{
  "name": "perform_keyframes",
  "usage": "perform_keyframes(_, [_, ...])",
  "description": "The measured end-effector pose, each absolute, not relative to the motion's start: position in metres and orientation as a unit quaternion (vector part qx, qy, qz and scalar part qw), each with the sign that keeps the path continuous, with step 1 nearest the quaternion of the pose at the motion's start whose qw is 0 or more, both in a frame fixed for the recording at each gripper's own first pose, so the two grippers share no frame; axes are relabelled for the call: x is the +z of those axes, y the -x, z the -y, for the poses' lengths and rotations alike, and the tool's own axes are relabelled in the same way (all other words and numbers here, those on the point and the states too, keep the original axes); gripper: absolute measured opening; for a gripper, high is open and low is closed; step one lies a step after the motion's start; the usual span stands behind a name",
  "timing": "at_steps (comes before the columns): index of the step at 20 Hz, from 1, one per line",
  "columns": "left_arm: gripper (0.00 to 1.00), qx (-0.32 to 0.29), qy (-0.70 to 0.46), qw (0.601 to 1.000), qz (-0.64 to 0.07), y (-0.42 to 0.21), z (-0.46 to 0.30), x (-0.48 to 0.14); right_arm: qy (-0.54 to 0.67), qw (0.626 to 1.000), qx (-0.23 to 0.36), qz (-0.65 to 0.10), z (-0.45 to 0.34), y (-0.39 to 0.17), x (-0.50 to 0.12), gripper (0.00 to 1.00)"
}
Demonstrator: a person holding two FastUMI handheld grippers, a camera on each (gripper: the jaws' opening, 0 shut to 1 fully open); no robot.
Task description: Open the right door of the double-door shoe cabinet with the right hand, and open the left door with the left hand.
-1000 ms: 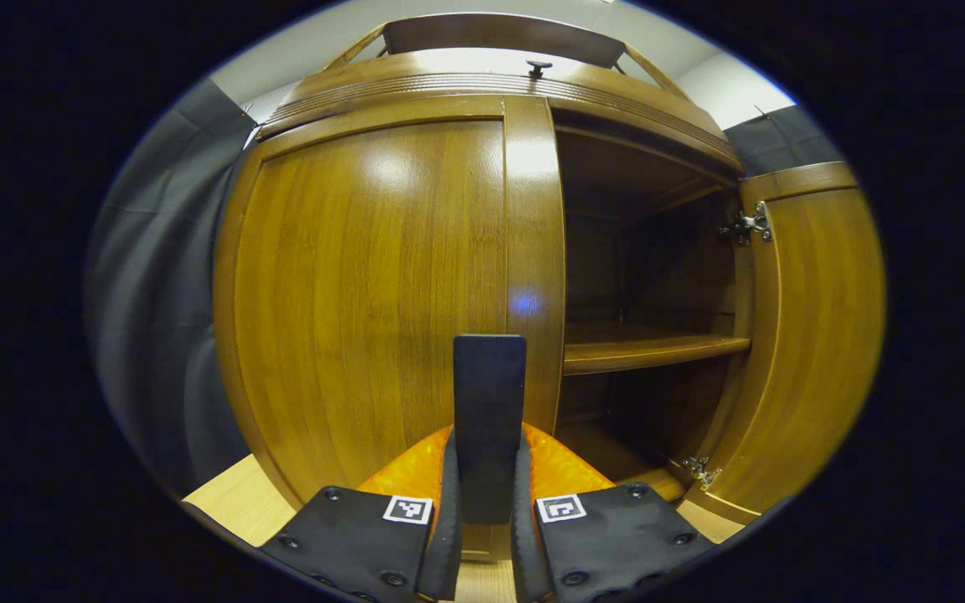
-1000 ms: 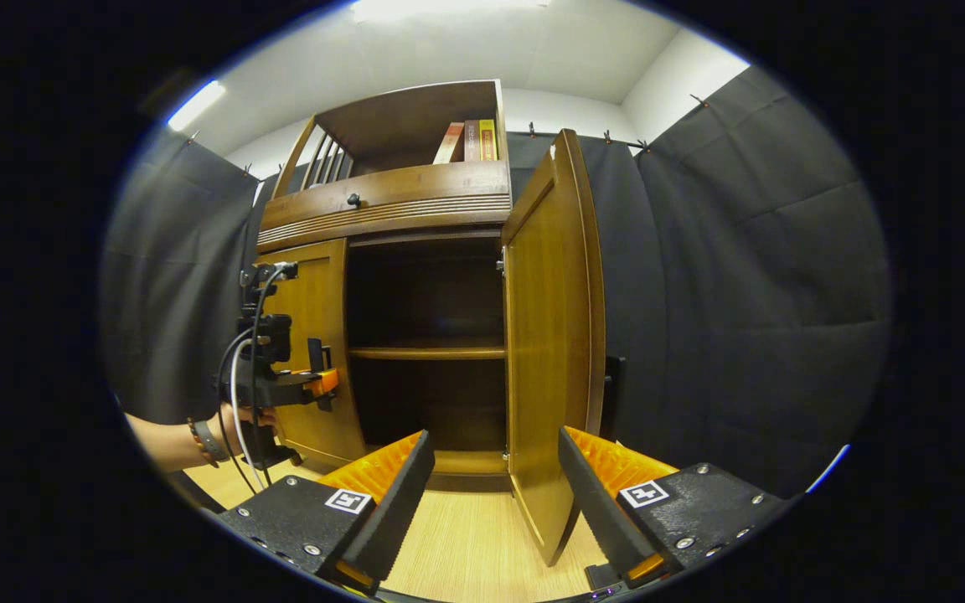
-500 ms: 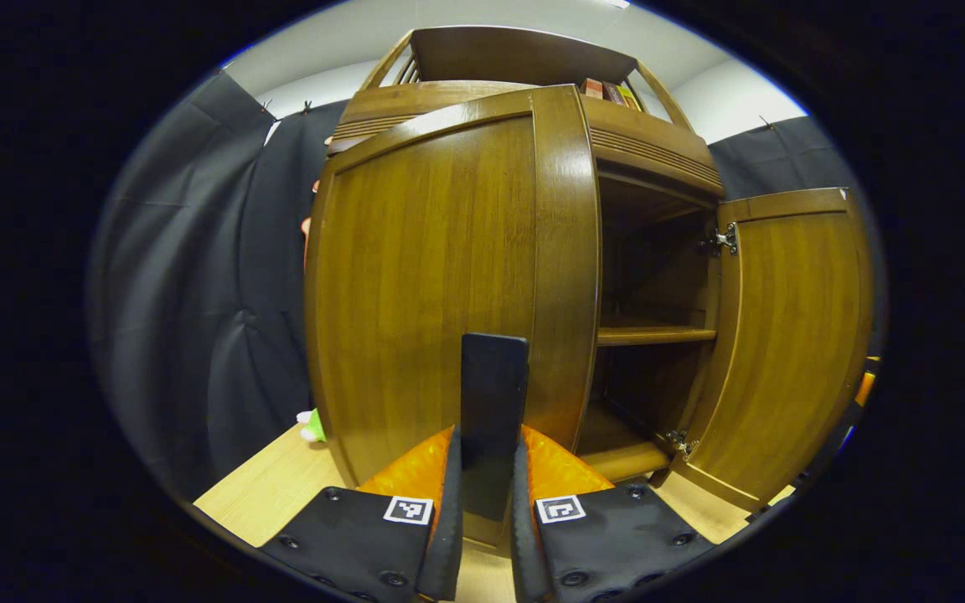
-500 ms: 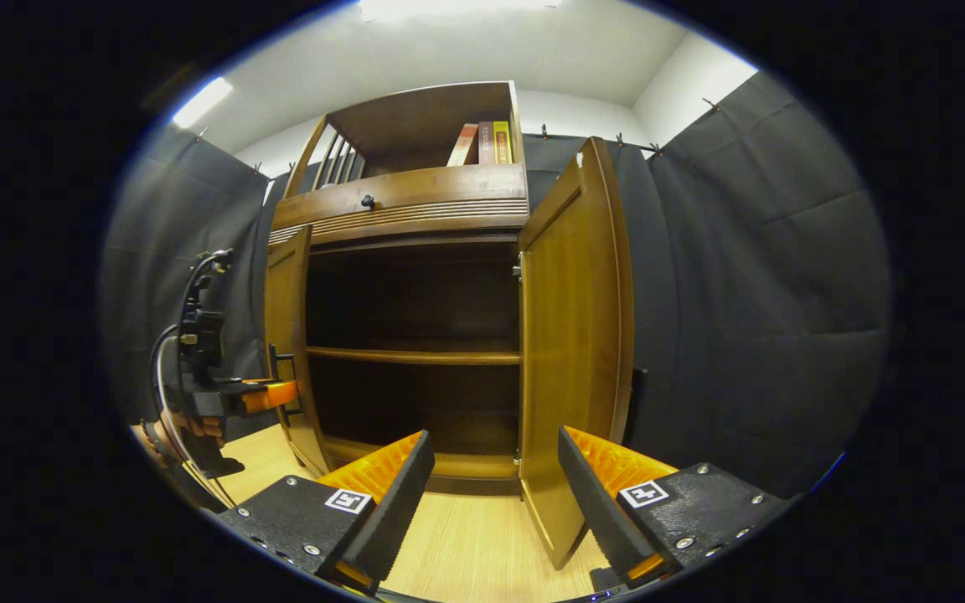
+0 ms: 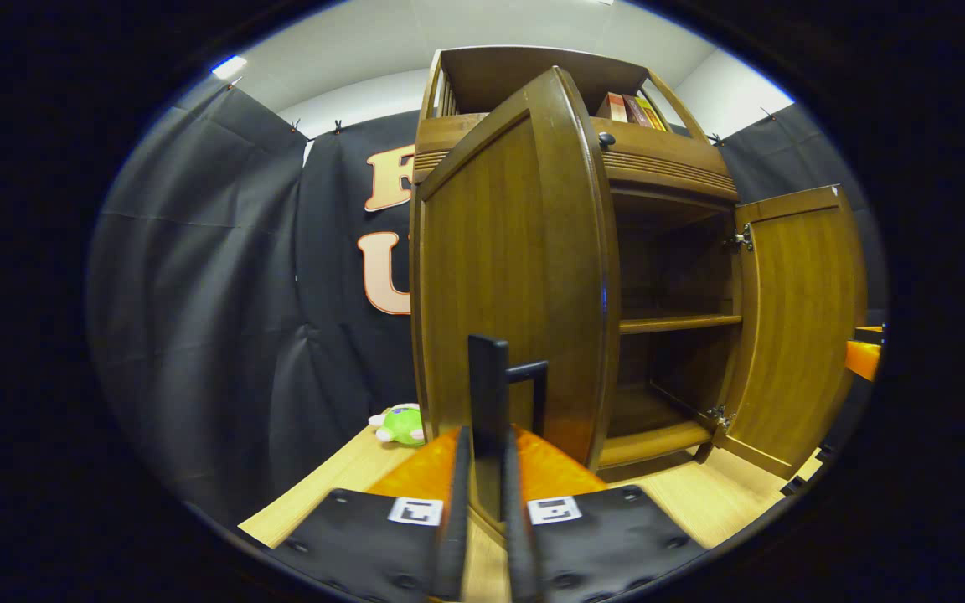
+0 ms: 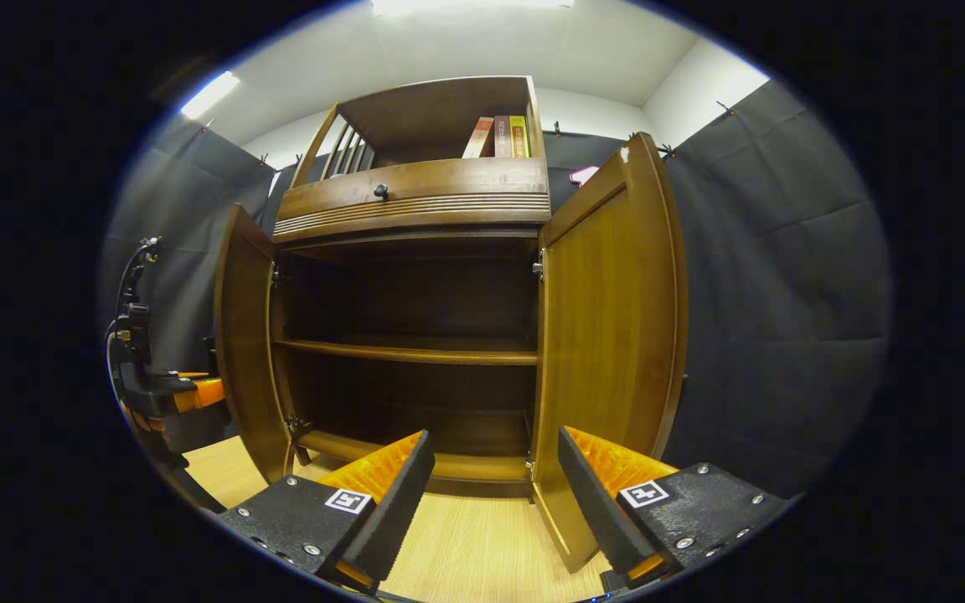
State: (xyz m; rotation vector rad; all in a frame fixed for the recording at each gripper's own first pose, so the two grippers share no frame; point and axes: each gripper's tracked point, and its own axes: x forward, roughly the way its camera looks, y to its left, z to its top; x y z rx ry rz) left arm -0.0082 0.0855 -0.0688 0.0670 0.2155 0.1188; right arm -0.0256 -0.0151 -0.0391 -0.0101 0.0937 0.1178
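Left tongs (image 5: 482, 502) are clamped on the black handle (image 5: 491, 394) of the left door (image 5: 516, 276), swung wide at 12 o'clock. Right tongs (image 6: 491, 494) gape empty, right door (image 6: 608, 335) at 1 o'clock. Doors judged stiff, hinged, best taken by handle.

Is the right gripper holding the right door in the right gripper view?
No: the right gripper is open with its fingers spread, and the right door stands open beyond it, untouched.
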Motion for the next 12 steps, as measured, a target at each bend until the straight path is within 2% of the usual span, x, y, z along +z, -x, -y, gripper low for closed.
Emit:
perform_keyframes(1, [0.22,0.06,-0.034,0.992,-0.106,0.011,-0.093,-0.069,0.007,0.997,0.058,-0.045,0.011,0.025,-0.039,0.92])
perform_keyframes(4, [0.17,0.066,-0.029,0.992,-0.101,0.023,-0.119,-0.063,0.006,0.997,0.063,-0.043,-0.005,0.024,-0.04,0.92])
perform_keyframes(9, [0.17,0.031,-0.042,0.996,-0.078,0.014,-0.158,-0.045,0.017,0.998,0.057,-0.03,-0.031,0.02,-0.038,0.92])
perform_keyframes(10, [0.1,0.021,-0.023,0.997,-0.075,0.016,-0.163,-0.041,0.014,0.998,0.057,-0.028,-0.037,0.019,-0.037,0.92])
perform_keyframes(12, [0.13,-0.003,-0.011,0.997,-0.078,0.016,-0.177,-0.044,0.006,0.998,0.055,-0.024,-0.047,0.017,-0.036,0.92])
